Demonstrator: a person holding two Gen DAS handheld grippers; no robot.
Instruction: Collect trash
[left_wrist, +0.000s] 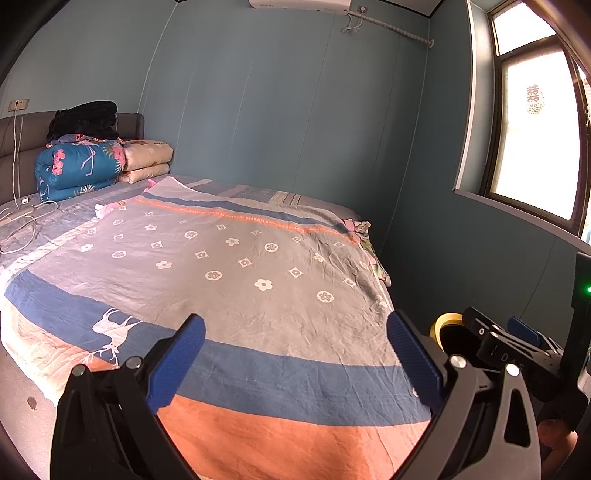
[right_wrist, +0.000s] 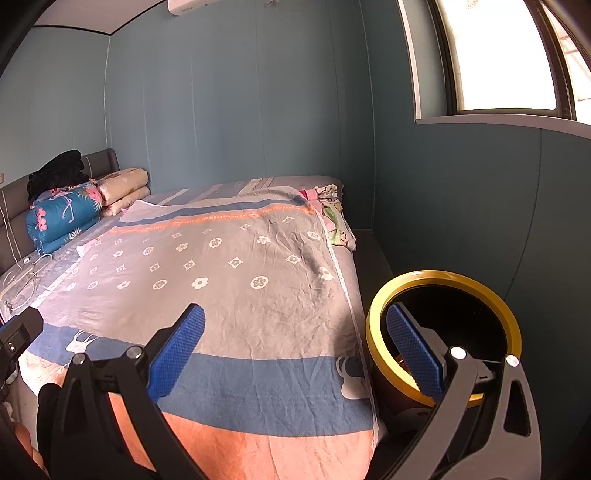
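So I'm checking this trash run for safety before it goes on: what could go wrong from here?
The right gripper is open, with one blue finger over the yellow-rimmed bin; a careless sweep might tip it. White cables lie loose on the bed near the headboard and could be mistaken for trash or snagged. The left gripper is open and empty, with no obvious trash in view.

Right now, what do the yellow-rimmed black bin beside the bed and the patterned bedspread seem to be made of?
Yellow-rimmed black bin: probably plastic; the yellow ring is smooth with a soft sheen, the inside dark and hard to read. Patterned bedspread: thin woven fabric, likely cotton or a blend, matte with fine creases and a printed flower and deer pattern. Neither is certain from looks alone.
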